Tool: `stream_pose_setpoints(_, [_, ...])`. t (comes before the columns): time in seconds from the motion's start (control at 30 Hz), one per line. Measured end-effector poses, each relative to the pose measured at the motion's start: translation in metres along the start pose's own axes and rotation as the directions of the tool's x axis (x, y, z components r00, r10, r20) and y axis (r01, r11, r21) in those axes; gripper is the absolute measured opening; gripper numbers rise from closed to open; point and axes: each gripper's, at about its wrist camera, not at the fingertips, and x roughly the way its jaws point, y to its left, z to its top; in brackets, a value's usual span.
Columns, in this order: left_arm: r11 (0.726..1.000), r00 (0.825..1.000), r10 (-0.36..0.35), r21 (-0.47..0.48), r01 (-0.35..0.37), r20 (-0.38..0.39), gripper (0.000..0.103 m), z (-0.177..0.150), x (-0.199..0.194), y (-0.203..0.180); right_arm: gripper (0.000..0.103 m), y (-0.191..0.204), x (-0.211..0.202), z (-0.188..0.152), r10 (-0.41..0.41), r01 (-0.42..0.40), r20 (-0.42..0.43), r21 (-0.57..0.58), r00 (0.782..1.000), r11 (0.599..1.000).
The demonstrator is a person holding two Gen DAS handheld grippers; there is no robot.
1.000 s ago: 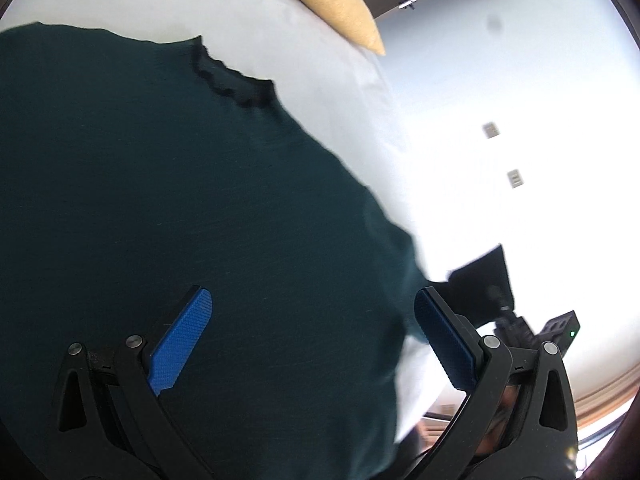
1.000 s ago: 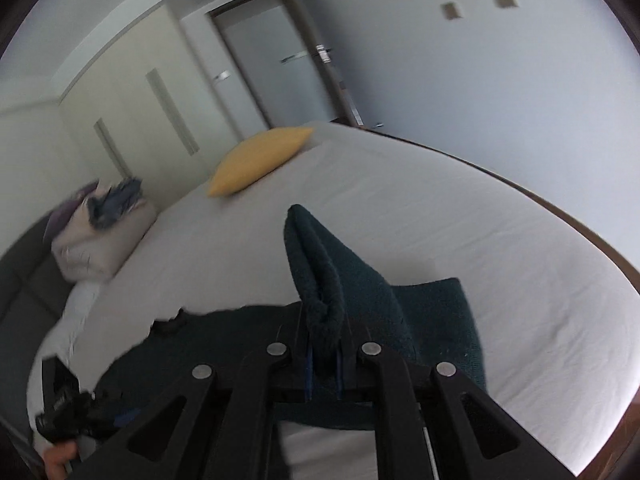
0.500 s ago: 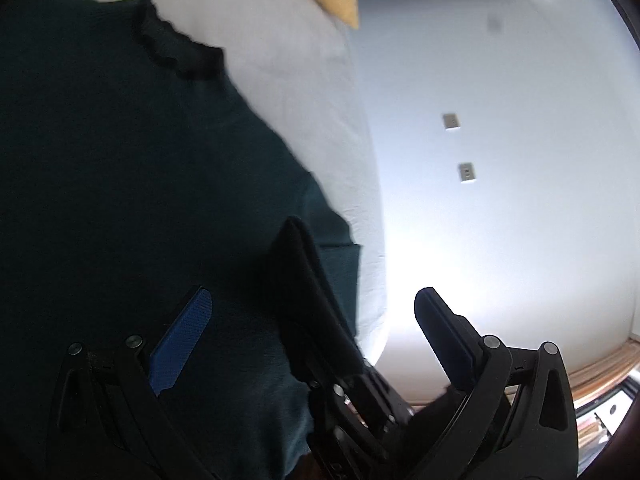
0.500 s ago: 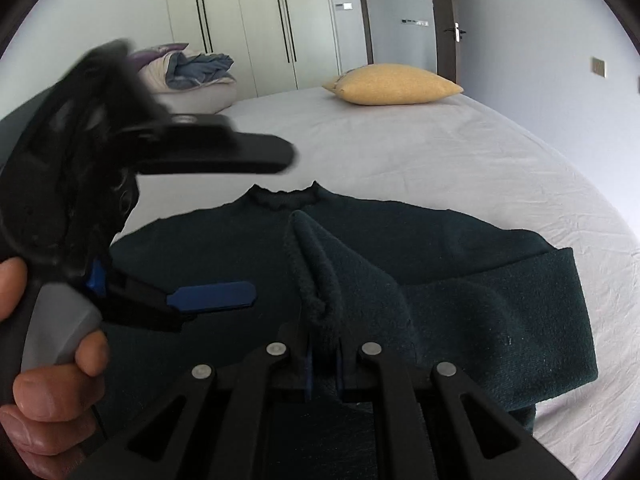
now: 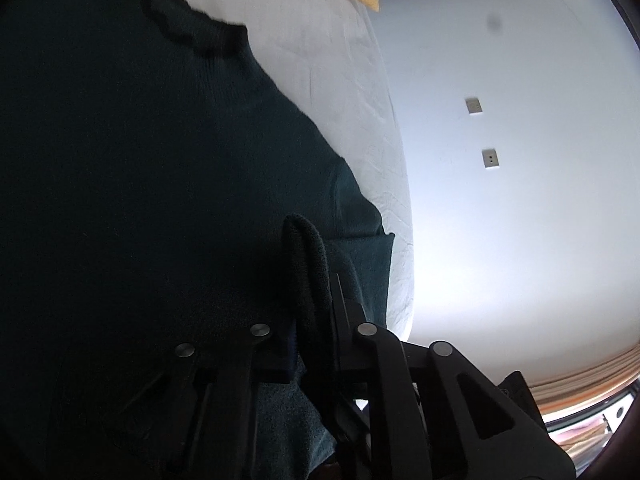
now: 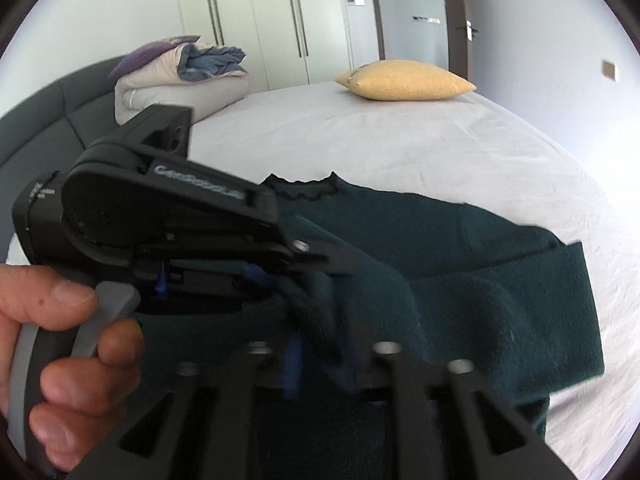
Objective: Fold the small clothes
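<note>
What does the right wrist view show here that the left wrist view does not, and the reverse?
Only the right wrist view shows the wardrobe doors, the folded duvet pile, the grey headboard, the person's left hand squeezing the left gripper, and the sweater's folded-over sleeve.

Only the left wrist view shows two wall plates and the floor edge.

Both show the dark green sweater, its frilled collar, the yellow pillow and the white bedsheet.

Yellow pillow [image 6: 406,80] + bundled duvet [image 6: 180,76] on bed [image 6: 400,140].
</note>
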Motion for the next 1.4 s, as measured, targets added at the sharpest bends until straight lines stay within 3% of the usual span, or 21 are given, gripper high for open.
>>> stream_pose_setpoints(0.03, [1.0, 1.0, 0.002, 0.004, -0.002, 0.013, 0.009, 0.0, -0.008, 0.0, 0.059, -0.008, -0.006, -0.002, 0.022, -0.023, 0.012, 0.039, 1.0, 0.999])
stream_pose_setpoints(0.1, [1.0, 0.999, 0.017, 0.014, -0.018, 0.052, 0.009, 0.006, -0.023, 0.0, 0.068, -0.032, -0.02, -0.009, 0.075, -0.082, 0.048, 0.153, 0.996, 0.985])
stream_pose_setpoints(0.17, [0.998, 0.995, 0.035, 0.044, -0.039, 0.092, 0.009, -0.005, -0.055, -0.011, 0.069, -0.059, -0.025, -0.013, 0.124, -0.136, 0.061, 0.278, 0.99, 0.951])
stream_pose_setpoints(0.27, [0.994, 0.987, 0.064, 0.076, -0.076, 0.145, 0.009, 0.0, -0.089, -0.017, 0.071, -0.105, -0.02, -0.025, 0.21, -0.218, 0.073, 0.5, 0.975, 0.838])
stream_pose_setpoints(0.33, [0.99, 0.981, 0.09, 0.09, -0.107, 0.173, 0.009, 0.004, -0.107, -0.015, 0.072, -0.127, -0.01, -0.033, 0.274, -0.272, 0.094, 0.621, 0.957, 0.735])
stream_pose_setpoints(0.5, [0.989, 0.966, 0.127, 0.041, -0.14, 0.227, 0.009, 0.011, -0.162, 0.017, 0.072, -0.142, 0.013, -0.043, 0.396, -0.369, 0.158, 0.757, 0.905, 0.54])
stream_pose_setpoints(0.6, [0.99, 0.959, 0.137, 0.008, -0.143, 0.246, 0.009, 0.012, -0.18, 0.04, 0.072, -0.143, 0.027, -0.046, 0.416, -0.377, 0.182, 0.807, 0.891, 0.455])
stream_pose_setpoints(0.77, [0.989, 0.945, 0.149, -0.039, -0.144, 0.291, 0.009, 0.009, -0.212, 0.084, 0.072, -0.143, 0.034, -0.044, 0.42, -0.375, 0.197, 0.837, 0.886, 0.398])
stream_pose_setpoints(0.87, [0.988, 0.94, 0.153, -0.071, -0.138, 0.306, 0.009, 0.007, -0.21, 0.11, 0.072, -0.149, 0.03, -0.052, 0.417, -0.375, 0.214, 0.857, 0.883, 0.354])
stream_pose_setpoints(0.97, [0.985, 0.94, 0.17, -0.083, -0.153, 0.295, 0.009, 0.006, -0.206, 0.126, 0.07, -0.151, 0.029, -0.057, 0.399, -0.364, 0.215, 0.864, 0.891, 0.347])
stream_pose_setpoints(1.13, [0.984, 0.939, 0.172, -0.093, -0.151, 0.297, 0.009, -0.001, -0.192, 0.131, 0.07, -0.149, 0.029, -0.052, 0.39, -0.323, 0.177, 0.879, 0.904, 0.351])
stream_pose_setpoints(1.27, [0.983, 0.938, 0.177, -0.101, -0.154, 0.298, 0.009, 0.0, -0.178, 0.122, 0.07, -0.155, 0.025, -0.062, 0.37, -0.295, 0.174, 0.908, 0.912, 0.298])
stream_pose_setpoints(1.4, [0.981, 0.941, 0.184, -0.112, -0.158, 0.284, 0.009, 0.003, -0.171, 0.121, 0.07, -0.159, 0.03, -0.064, 0.374, -0.293, 0.17, 0.907, 0.912, 0.302])
